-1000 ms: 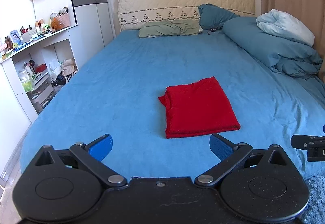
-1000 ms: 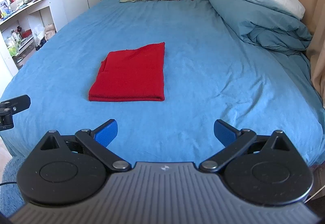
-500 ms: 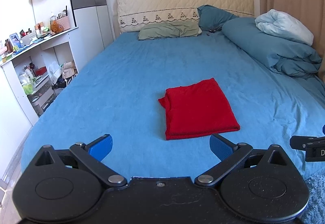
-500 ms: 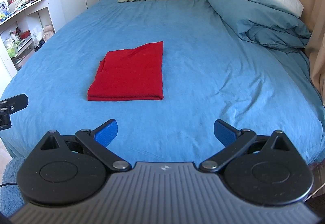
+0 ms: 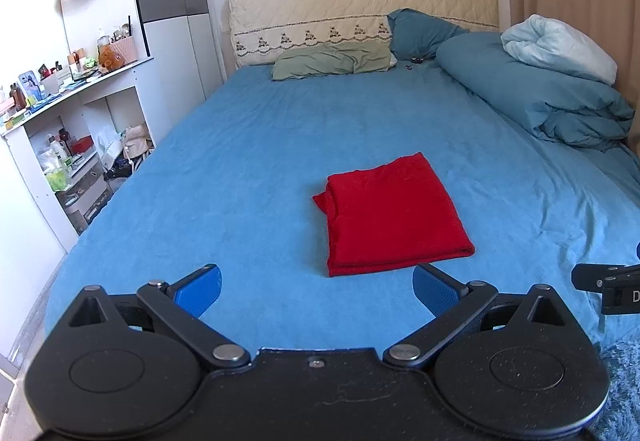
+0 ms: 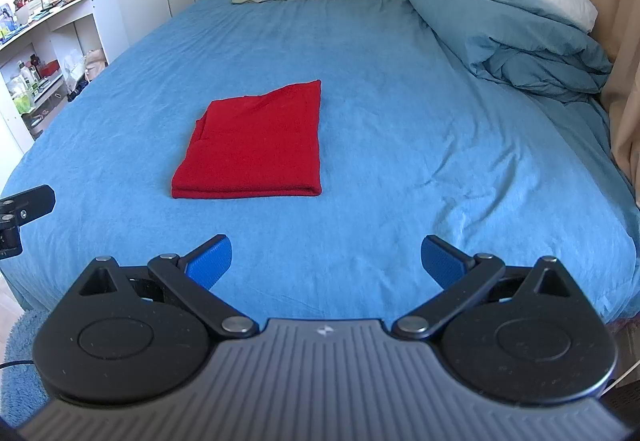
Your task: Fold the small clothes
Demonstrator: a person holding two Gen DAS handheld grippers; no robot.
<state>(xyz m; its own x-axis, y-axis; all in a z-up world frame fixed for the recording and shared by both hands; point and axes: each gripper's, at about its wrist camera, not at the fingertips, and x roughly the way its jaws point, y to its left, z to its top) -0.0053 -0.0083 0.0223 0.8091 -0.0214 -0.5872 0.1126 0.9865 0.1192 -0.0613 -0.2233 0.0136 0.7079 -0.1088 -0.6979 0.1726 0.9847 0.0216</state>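
Claws left [image 5: 316,291] and right [image 6: 326,259] both gape empty; folded red garment [image 5: 390,215] (layers indistinct) lies beyond

Sunlit bedroom: blue bed [image 5: 248,145], white shelves [image 5: 60,145].

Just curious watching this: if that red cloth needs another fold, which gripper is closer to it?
Probably the left gripper: the folded red cloth lies just beyond its open fingertips. From the right gripper, also open, it lies farther ahead and off to the left.
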